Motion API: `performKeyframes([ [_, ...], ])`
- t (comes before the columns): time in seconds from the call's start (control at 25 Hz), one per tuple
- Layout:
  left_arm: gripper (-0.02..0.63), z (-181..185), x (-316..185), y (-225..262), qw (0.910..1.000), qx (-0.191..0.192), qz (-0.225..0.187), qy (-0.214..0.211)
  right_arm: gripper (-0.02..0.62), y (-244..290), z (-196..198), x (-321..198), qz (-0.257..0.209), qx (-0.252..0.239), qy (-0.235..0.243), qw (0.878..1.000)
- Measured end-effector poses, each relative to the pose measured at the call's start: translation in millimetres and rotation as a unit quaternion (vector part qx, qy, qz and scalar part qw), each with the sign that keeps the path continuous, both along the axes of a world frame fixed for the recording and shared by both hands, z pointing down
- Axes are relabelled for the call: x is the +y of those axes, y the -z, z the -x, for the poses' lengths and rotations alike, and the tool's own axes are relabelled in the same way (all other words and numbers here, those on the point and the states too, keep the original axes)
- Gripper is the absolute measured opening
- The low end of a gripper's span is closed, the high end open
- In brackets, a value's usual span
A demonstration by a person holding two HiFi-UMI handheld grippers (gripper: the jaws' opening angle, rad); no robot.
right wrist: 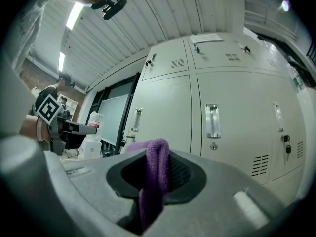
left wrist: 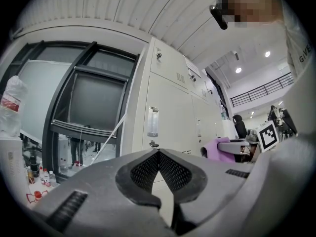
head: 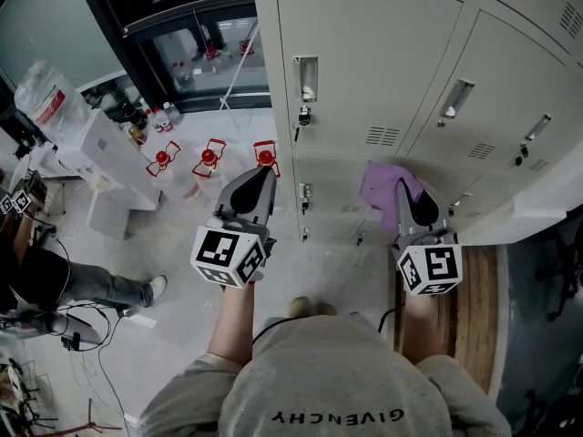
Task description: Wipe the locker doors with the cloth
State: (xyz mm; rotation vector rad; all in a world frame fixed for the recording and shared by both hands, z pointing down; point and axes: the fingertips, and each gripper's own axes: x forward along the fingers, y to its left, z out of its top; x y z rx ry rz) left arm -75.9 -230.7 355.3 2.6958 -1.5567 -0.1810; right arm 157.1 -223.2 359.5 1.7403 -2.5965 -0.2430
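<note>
R gripper [right wrist: 157, 149] pinches the purple cloth [right wrist: 154, 177] tight betw. its jaws. The cloth sticks up past the tips. In the head view it sits bunched at the front of the R gripper, right by the lower row of the locker doors [head: 373, 62]. Can't tell if it touches them. L gripper [left wrist: 158, 153] is pressed together w/ nothing in it, tips meeting. It points at the lockers' left edge, well apart from the cloth, above the floor [head: 182, 244].

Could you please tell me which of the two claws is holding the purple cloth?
The right claw: its jaws are shut on the purple cloth, while the left claw is shut with nothing between its jaws.
</note>
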Motion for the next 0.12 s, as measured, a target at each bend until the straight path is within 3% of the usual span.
performKeyframes([
  [0.12, -0.002, -0.3, -1.0, -0.7, 1.0, 0.0, 0.0, 0.0, 0.063, -1.9, 0.8, -0.4, 0.001, 0.001, 0.001, 1.0],
])
